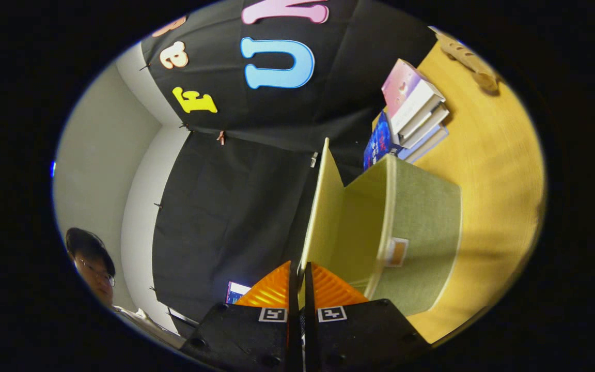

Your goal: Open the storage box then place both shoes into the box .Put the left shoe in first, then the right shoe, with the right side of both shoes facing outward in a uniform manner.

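Observation:
The view is tilted, with the wooden table (499,170) running along one side. On it stands a green fabric storage box (421,222) with a small label on its front. Its thin lid (323,206) is swung up away from the box, so the pale inside shows. My gripper (300,268) is shut on the lid's free edge, with both fingers pressed on the panel. A tan shape (470,59) that may be a shoe lies at the table's far end, too small to tell.
A stack of books (411,116) lies on the table just beyond the box. A person (91,263) stands off to the side by the white wall. The booth's black cloth hangs behind the lid.

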